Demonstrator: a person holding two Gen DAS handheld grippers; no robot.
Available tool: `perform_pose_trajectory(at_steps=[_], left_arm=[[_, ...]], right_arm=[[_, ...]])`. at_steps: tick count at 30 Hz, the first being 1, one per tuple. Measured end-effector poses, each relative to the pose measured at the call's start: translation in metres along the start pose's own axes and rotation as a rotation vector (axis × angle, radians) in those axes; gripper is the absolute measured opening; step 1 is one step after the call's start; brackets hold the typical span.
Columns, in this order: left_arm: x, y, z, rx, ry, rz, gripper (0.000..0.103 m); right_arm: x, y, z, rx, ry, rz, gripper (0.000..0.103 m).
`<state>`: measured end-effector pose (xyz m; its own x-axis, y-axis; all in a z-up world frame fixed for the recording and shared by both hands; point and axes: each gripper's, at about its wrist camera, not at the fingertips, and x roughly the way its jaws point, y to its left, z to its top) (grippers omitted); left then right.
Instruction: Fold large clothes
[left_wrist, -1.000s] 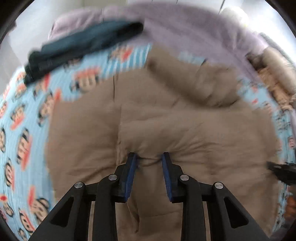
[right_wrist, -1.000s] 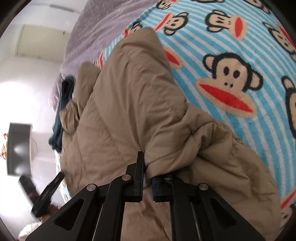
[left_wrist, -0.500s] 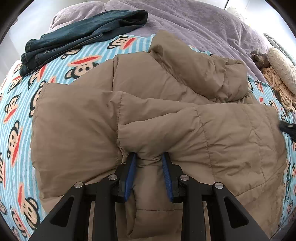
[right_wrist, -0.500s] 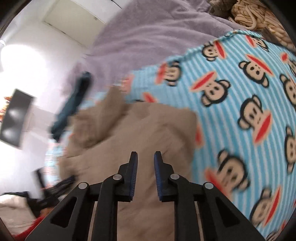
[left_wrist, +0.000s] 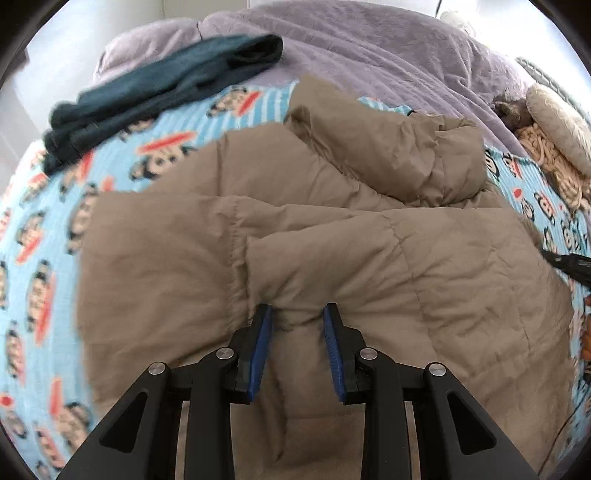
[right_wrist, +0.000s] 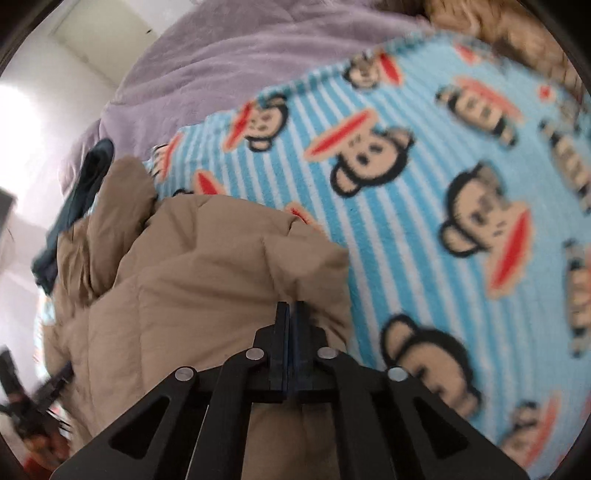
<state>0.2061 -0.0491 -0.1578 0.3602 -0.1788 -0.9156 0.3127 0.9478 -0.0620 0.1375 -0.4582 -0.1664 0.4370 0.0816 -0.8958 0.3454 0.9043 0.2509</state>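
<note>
A: Where to find the tan puffer jacket (left_wrist: 406, 258)?

B: Spread across the monkey-print blanket (left_wrist: 44, 258) on the bed, filling most of the left wrist view. Quilted, puffy, with one panel folded over another along the middle. Bunched into a bulky lump at the far end, toward the purple cover (left_wrist: 369, 44); hood or sleeve, hard to say.

A: And the left gripper (left_wrist: 297, 314)?

B: Pointing steeply down, pinching a raised fold of the jacket between the blue pads (left_wrist: 258, 354). Kept somewhat apart by the padded cloth, pressing on it from both sides.

A: The right gripper (right_wrist: 290, 306)?

B: Pressed together, pad against pad. No cloth to be seen between the fingers in the right wrist view. Poised over the jacket's near corner, close to the edge beside the blue stripes. Touching the cloth or not, impossible to tell.

A: Anything else on the bed?

B: Dark blue jeans (left_wrist: 166, 85), loosely folded, lying at the far left, partly on the monkey-print blanket and partly on the purple cover, apart from the jacket. At the far right, a chunky knitted cushion (left_wrist: 546, 158), just beside the blanket's edge.

A: Sharpness?

B: Blurred along the left side of the left wrist view and across the monkey faces in the right wrist view. Clear enough on the jacket seams near both grippers.
</note>
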Motion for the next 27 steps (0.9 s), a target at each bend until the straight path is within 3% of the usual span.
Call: perform_pose_trajectory(at_steps=[4, 9, 11, 13, 27], left_arm=[[-0.032, 0.004, -0.018, -0.007, -0.030, -0.026, 0.031], [-0.021, 0.007, -0.041, 0.001, 0.030, -0.014, 0.031], [-0.010, 0.008, -0.043, -0.002, 0.035, -0.007, 0.043], [-0.003, 0.011, -0.043, -0.022, 0.034, -0.007, 0.047], [-0.035, 0.013, -0.045, -0.074, 0.089, 0.051, 0.047]], right_arm=[[-0.037, 0.007, -0.032, -0.074, -0.042, -0.038, 0.004], [-0.048, 0.000, -0.068, -0.079, -0.013, -0.075, 0.004], [-0.037, -0.005, -0.071, -0.044, 0.026, -0.071, 0.004], [-0.025, -0.014, -0.075, -0.007, 0.065, -0.071, 0.004], [-0.054, -0.023, -0.081, 0.070, 0.115, -0.025, 0.004]])
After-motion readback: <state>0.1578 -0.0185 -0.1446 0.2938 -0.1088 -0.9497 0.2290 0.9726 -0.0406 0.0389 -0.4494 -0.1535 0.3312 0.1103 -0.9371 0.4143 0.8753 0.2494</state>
